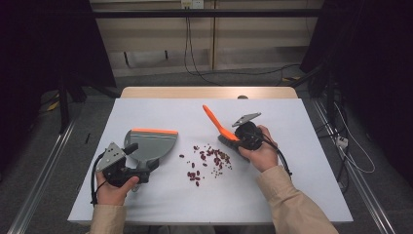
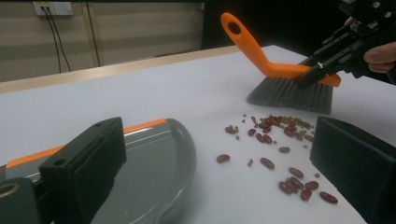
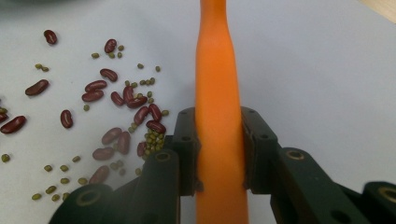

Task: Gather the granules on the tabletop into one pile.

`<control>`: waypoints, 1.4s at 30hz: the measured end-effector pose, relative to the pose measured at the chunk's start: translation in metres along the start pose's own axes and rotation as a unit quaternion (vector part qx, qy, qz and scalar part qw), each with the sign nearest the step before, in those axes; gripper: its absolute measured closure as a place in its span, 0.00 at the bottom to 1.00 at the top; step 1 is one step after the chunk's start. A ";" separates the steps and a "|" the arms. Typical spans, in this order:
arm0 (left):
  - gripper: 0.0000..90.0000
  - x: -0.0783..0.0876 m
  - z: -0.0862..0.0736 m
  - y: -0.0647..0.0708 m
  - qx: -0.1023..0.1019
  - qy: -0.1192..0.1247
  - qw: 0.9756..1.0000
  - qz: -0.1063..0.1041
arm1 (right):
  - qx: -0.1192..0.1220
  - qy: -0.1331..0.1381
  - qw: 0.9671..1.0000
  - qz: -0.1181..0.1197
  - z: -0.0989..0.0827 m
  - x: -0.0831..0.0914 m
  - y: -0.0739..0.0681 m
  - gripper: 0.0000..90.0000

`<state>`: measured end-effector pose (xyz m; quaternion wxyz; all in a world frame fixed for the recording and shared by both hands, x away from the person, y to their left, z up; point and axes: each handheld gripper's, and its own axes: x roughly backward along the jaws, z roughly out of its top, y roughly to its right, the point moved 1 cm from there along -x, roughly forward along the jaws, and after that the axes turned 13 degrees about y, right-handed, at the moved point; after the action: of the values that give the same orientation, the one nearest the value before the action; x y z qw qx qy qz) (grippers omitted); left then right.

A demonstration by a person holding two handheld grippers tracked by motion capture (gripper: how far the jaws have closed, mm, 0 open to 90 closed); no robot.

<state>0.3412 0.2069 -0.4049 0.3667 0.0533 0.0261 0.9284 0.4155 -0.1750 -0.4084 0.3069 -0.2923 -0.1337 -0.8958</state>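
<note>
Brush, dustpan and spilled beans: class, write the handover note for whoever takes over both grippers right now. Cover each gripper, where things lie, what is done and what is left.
Right gripper: shut on the orange brush, jaws clamped on its handle; bristles rest on the white table at the far right edge of the beans.
Left gripper: at the near edge of the grey dustpan, which lies flat left of the spill; whether it grips the pan cannot be told.
Beans: red and small green ones, scattered between pan and brush.
Done: tools in place; no beans visible in the pan.
Left: probably sweep the beans leftward into the pan.
</note>
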 end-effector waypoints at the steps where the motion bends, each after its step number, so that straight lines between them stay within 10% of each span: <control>1: 0.04 0.000 0.000 0.000 0.000 -0.001 1.000 0.000 | 0.000 0.000 1.000 0.001 0.000 0.000 -0.001 0.79; 26: 0.04 0.001 0.000 0.000 0.000 0.003 1.000 -0.003 | 0.006 0.002 0.999 0.036 0.009 -0.007 -0.033 0.79; 42: 0.04 0.002 0.000 0.000 -0.001 0.002 1.000 -0.004 | -0.004 0.029 0.999 0.034 0.014 0.014 -0.022 0.79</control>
<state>0.3401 0.2085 -0.4044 0.3703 0.0514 0.0257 0.9272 0.3989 -0.1585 -0.3903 0.3395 -0.2715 -0.1116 -0.8937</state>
